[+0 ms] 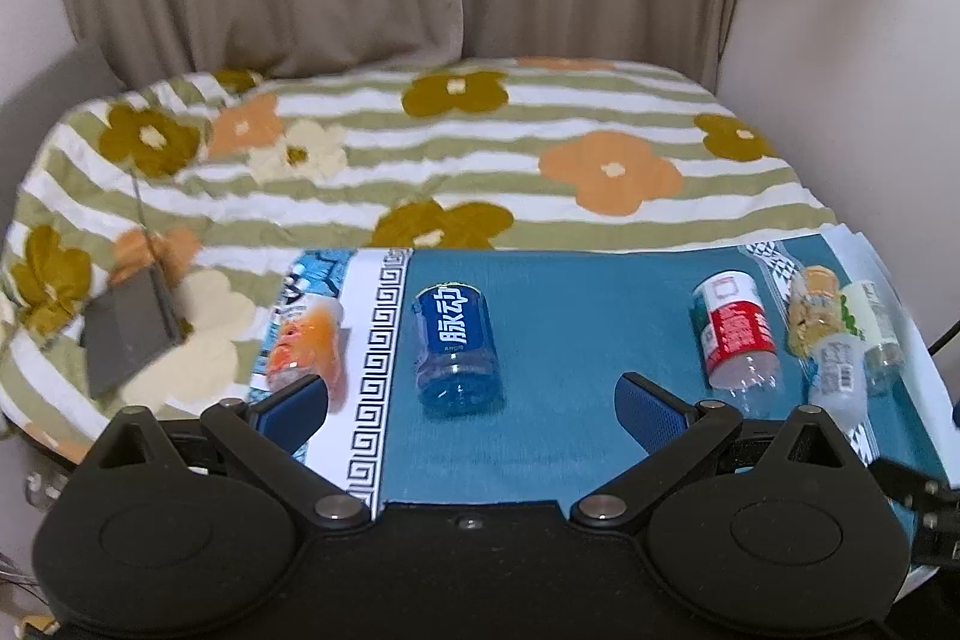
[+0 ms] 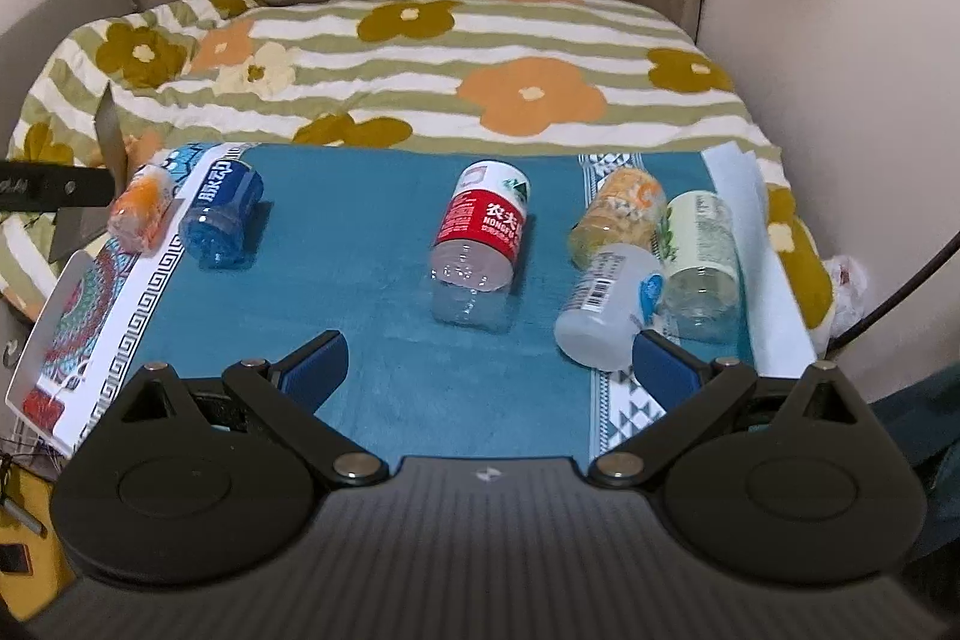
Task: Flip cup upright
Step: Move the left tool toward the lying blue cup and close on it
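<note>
Several cut-bottle cups lie on their sides on a blue mat (image 1: 570, 328) (image 2: 360, 250). A blue cup (image 1: 457, 349) (image 2: 223, 215) lies ahead of my left gripper (image 1: 471, 403), which is open and empty. An orange cup (image 1: 309, 343) (image 2: 143, 208) lies at the mat's left edge by the left fingertip. A red-labelled cup (image 1: 737, 334) (image 2: 483, 244) lies mid-mat. My right gripper (image 2: 489, 361) is open and empty; a white barcode cup (image 2: 606, 307) touches its right fingertip. A yellow cup (image 2: 618, 214) and a green-labelled cup (image 2: 699, 253) lie beside it.
The mat lies on a bed with a flowered, striped cover (image 1: 480, 160) (image 2: 420, 58). Curtains and a wall stand behind. A grey box (image 1: 129, 334) sits on the bed at the left. A cable (image 2: 900, 292) hangs at the right.
</note>
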`<state>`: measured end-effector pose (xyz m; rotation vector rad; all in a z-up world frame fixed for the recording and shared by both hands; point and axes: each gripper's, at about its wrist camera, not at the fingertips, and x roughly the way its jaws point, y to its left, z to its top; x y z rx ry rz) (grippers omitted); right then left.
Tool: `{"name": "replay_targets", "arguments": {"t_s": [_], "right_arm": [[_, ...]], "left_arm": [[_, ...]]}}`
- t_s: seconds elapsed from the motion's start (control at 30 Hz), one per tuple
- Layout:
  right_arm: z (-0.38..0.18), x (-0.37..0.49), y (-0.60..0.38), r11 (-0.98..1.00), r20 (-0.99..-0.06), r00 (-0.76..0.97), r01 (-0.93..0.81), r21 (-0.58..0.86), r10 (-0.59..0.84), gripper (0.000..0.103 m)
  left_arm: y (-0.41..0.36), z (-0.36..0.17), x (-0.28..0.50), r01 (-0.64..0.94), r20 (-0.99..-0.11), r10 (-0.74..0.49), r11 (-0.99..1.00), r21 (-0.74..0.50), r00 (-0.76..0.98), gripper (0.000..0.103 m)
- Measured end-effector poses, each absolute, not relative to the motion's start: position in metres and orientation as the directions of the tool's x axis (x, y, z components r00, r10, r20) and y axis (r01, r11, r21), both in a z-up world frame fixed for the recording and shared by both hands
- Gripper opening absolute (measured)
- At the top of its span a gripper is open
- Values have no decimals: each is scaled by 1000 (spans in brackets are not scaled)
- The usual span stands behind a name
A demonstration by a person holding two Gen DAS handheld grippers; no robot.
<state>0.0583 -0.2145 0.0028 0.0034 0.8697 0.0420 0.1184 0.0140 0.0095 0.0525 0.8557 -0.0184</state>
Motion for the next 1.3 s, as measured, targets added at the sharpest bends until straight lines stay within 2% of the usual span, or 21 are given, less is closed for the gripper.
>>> {"name": "replay_targets", "arguments": {"t_s": [0.13,0.53,0.7,0.77,0.9,0.97,1.3], "right_arm": [[-6,80,-209,994,-784,617,19,107,72,103],[-44,128,-187,988,-861,506,152,38,-44,103],[-54,140,-186,981,-879,472,192,32,-64,103],[-58,145,-185,979,-886,459,200,30,-66,103],[-66,153,-181,976,-898,433,215,19,-78,103],[-68,155,-180,975,-901,426,223,18,-81,103],[-74,155,-179,966,-909,408,258,21,-89,103]], "left_arm": [[30,-7,160,40,-794,-33,999,-11,607,103],[57,-76,251,30,-899,-153,988,-154,412,98],[57,-98,269,27,-921,-170,985,-172,350,96],[56,-106,274,34,-930,-165,986,-163,327,90],[56,-118,278,36,-942,-168,986,-165,292,88],[57,-123,280,42,-946,-171,985,-166,277,71],[59,-122,279,81,-939,-206,978,-191,276,68]]}}
